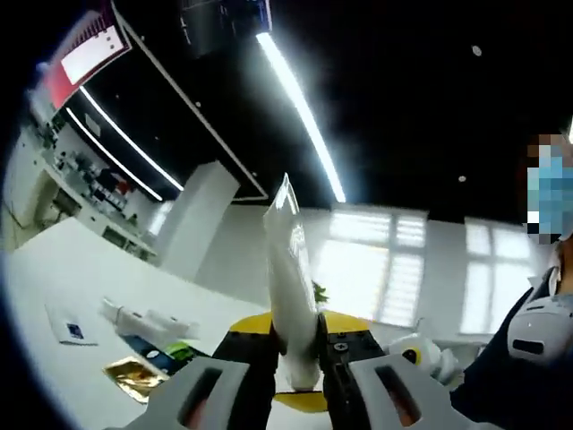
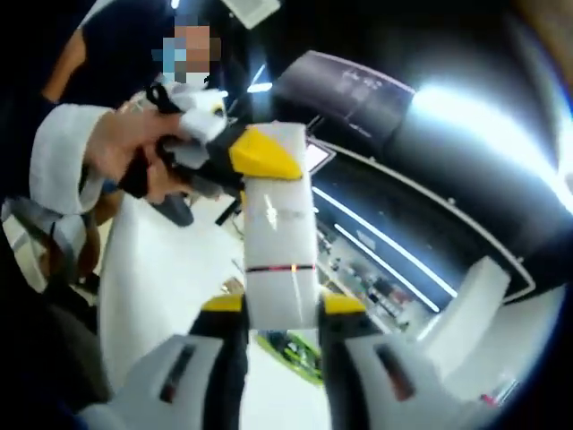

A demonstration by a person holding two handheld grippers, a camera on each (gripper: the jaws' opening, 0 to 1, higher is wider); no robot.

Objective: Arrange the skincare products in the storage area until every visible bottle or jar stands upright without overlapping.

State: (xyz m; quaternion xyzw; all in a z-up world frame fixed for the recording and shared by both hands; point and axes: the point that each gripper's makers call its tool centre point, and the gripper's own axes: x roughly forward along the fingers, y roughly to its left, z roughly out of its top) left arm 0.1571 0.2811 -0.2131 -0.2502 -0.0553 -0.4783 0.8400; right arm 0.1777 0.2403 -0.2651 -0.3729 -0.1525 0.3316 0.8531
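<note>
1. My left gripper (image 1: 304, 381) is clamped on a white tube (image 1: 291, 296); in the left gripper view the tube rises upright between the jaws, its flat crimped end topmost.
2. My right gripper (image 2: 279, 313) is closed on the same tube (image 2: 279, 260). In the right gripper view it stands between the yellow-tipped jaws, a thin red band across it just above them.
3. In that view the left gripper (image 2: 242, 157) grips the tube's far end, held by a hand (image 2: 121, 148) in a white sleeve.
4. The tube is held up in the air between the two grippers, well above the table (image 1: 81, 269).
5. On the table, in the left gripper view, lie a white bottle (image 1: 143, 321) on its side, a gold sachet (image 1: 134, 376) near it, a dark flat packet (image 1: 152, 351) between them, and a white card (image 1: 70, 324) further off.
6. Under the tube in the right gripper view I can see something green (image 2: 291, 351) on the table, too blurred to name.
7. A person in dark clothes (image 1: 524, 358) stands at the edge of the left gripper view.
</note>
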